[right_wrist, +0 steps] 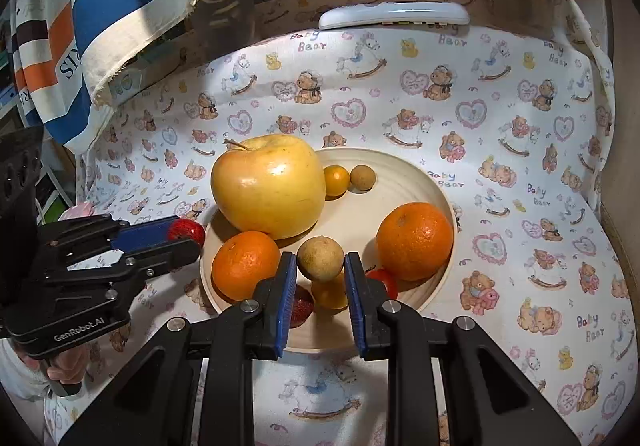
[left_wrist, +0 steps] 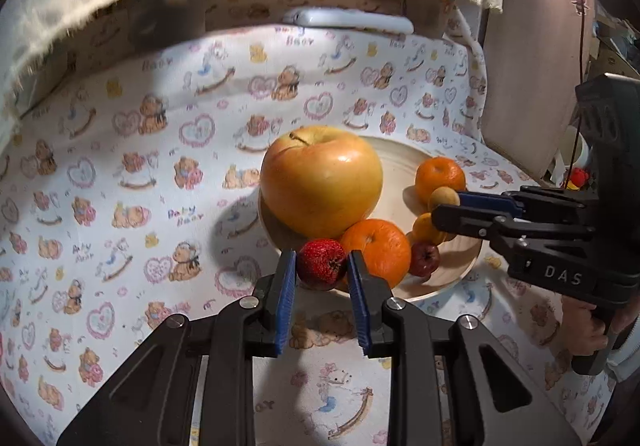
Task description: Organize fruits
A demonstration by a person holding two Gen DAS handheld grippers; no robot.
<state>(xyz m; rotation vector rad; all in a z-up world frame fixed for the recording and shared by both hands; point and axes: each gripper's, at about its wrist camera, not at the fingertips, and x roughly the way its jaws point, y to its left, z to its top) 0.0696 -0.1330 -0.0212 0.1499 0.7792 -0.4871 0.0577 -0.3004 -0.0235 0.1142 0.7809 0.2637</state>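
My left gripper (left_wrist: 321,258) is shut on a small red fruit (left_wrist: 320,266) at the near left rim of a cream plate (left_wrist: 448,280). My right gripper (right_wrist: 320,258) is shut on a round tan fruit (right_wrist: 320,260) above the plate's (right_wrist: 440,181) near side. The plate carries a big yellow apple (right_wrist: 268,185), two oranges (right_wrist: 245,266) (right_wrist: 414,242) and several small fruits. Each view shows the other gripper: the right one (left_wrist: 446,205) with its tan fruit (left_wrist: 444,198), the left one (right_wrist: 188,236) with its red fruit (right_wrist: 186,230).
A cloth printed with bears (right_wrist: 520,125) covers the table. A white remote-like object (right_wrist: 394,14) lies at the back. A striped cloth (right_wrist: 120,5) hangs over the far left. A brown board (left_wrist: 532,65) stands to the right. A hand (left_wrist: 588,326) grips the right handle.
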